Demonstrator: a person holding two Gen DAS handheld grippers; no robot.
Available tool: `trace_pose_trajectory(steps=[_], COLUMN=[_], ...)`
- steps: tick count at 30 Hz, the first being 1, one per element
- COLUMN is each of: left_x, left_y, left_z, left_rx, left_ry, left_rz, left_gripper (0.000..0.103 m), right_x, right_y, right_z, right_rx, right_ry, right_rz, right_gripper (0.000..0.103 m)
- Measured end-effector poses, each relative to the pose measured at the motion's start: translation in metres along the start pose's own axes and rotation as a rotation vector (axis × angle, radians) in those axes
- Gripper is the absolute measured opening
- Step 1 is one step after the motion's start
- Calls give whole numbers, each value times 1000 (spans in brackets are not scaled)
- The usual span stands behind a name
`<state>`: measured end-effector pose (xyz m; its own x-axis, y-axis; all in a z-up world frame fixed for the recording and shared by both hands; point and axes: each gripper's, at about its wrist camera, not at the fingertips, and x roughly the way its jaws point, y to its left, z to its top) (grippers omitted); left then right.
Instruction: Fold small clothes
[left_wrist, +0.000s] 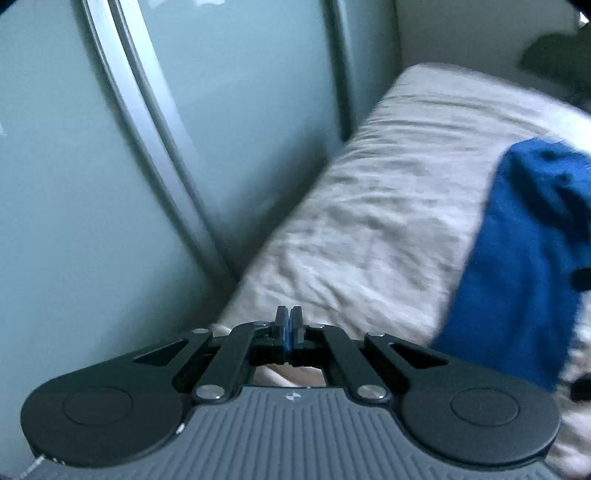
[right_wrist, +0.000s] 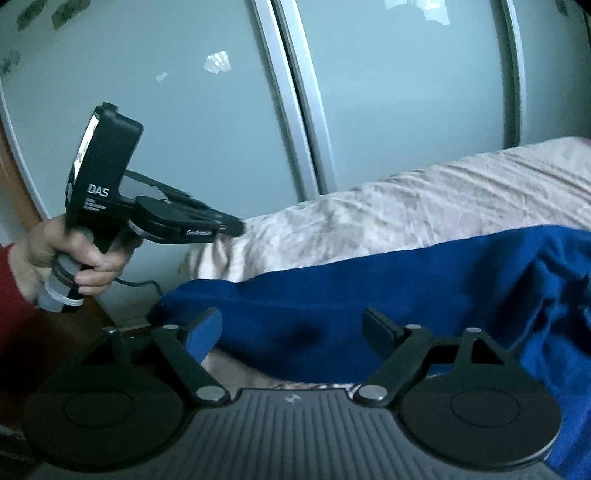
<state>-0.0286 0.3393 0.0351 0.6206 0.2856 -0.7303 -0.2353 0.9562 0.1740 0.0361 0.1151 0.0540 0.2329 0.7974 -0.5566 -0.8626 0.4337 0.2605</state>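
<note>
The left gripper (left_wrist: 288, 325) is seen with its jaws pressed together and nothing caught between them; only the blue pads meet at the tips. It is held above the near-left corner of a bed covered by a crumpled pale sheet (left_wrist: 376, 206), close to the grey-green sliding wardrobe doors (left_wrist: 110, 184) that fill the left of that view. The blue garment (left_wrist: 524, 258) is spread on the sheet well to the right of this gripper and apart from it.

In the right wrist view, the right gripper (right_wrist: 295, 328) is shown with its jaws wide apart and nothing held between them. The blue garment (right_wrist: 369, 295) lies directly ahead of the parted fingers, across the near part of the bed, with its edge near the left fingertip. Contact between the fingers and the cloth cannot be judged. Farther left, the left gripper (right_wrist: 236, 226) is seen from the side, gripped by a hand (right_wrist: 70, 254) in a red sleeve (right_wrist: 14, 295), its tips over the sheet's (right_wrist: 406, 206) left edge.
</note>
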Motion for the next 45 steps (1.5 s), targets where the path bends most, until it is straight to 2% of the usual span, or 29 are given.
trace_pose_trajectory(steps=[1,3,4,9,11,13,15,21,24,26,28,29,30,31,34,37,42,45], left_x=[-7,-21,-26,-32,-31,-31,-32,-30,-21,-16,-14,-13,-14,-14,-18,-35,-68,-73], left_y=[2,5,5,18,31,41,47,61,69,71,67,65,63,62,63,63,57,43], left_z=[-4,-14,-19,-48,-59,-67,-76,-90,-94,-96,-96,-95,-94,-93,-87,-76,-40,-14], left_rx=[-1,14,24,32,-19,-73,-102,-158,-223,-261,-267,-262,-257,-259,-285,-303,-356,-381], left_ry=[-3,-12,-4,43,45,36,20,30,80,119,145,152,153,158,143,87,-29,-37], left_rz=[-46,-121,-150,-227,-256,-281,-304,-418,-503,-568,-618,-621,-611,-608,-596,-605,-690,-741], left_gripper=[14,26,38,43,47,57,58,57,51,42,25,22,9,1,0,0,0,0], right_x=[-1,-2,-2,6,7,7,6,7,10,9,8,6,6,4,-2,-9,-24,-35], right_y=[2,10,14,27,27,27,28,31,30,30,30,29,28,27,22,15,0,-12], right_z=[-1,-3,-4,-11,-14,-16,-17,-20,-21,-22,-23,-24,-24,-25,-26,-26,-27,-26], right_rx=[-16,-64,-91,-134,-124,-116,-114,-109,-103,-98,-94,-90,-84,-77,-52,-21,43,90], right_ry=[1,-2,0,38,45,48,50,51,56,57,55,53,50,46,33,13,-39,-82], right_rz=[13,40,38,34,37,39,42,41,37,36,35,35,34,32,27,16,-25,-47], right_gripper=[83,83,83,83,83,83,83,83,83,84,84,84,84,84,84,84,84,84])
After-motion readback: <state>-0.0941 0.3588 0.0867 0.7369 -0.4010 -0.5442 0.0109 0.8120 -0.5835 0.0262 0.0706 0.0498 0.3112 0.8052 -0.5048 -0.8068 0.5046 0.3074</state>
